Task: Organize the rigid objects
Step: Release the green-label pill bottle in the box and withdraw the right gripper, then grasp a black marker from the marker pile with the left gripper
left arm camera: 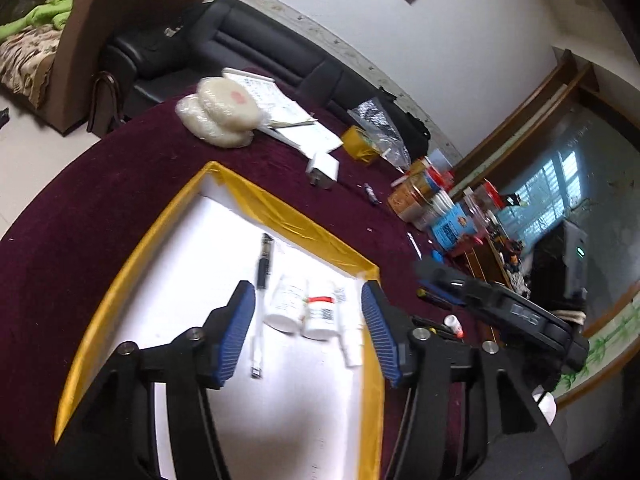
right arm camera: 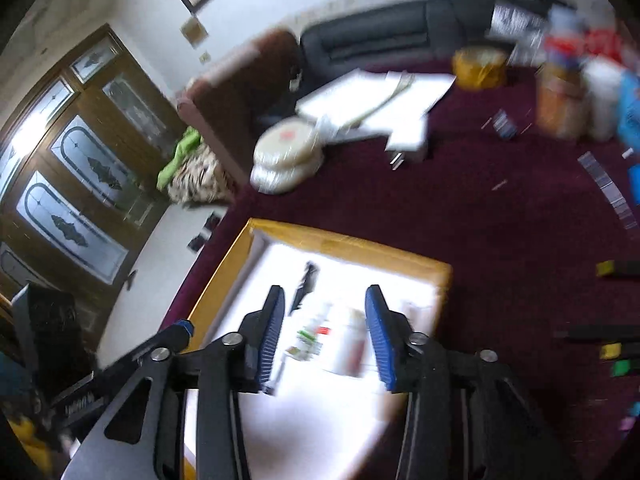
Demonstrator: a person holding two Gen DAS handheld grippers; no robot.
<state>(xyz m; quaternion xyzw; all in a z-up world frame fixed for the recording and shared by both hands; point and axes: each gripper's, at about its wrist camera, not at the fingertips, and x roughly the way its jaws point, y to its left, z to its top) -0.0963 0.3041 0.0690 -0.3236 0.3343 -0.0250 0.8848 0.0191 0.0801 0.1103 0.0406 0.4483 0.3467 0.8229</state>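
A white foam box with yellow-taped rim (left arm camera: 296, 216) sits on the dark red tablecloth. Inside lie a black pen (left arm camera: 263, 264), two white pill bottles (left arm camera: 286, 302) (left arm camera: 320, 312) and a small white tube (left arm camera: 350, 340). My left gripper (left arm camera: 308, 332) is open and empty above them. My right gripper (right arm camera: 324, 332) is open and empty over the same box (right arm camera: 348, 246), above the blurred bottles (right arm camera: 348, 344). The pen shows in the right wrist view (right arm camera: 304, 284).
On the cloth beyond the box lie round white cakes (left arm camera: 224, 112), papers (left arm camera: 288, 116), a white charger (left arm camera: 324, 168), a yellow tape roll (left arm camera: 360, 142) and jars (left arm camera: 420, 196). Markers (right arm camera: 612, 270) lie at right. A black sofa (left arm camera: 248, 40) stands behind.
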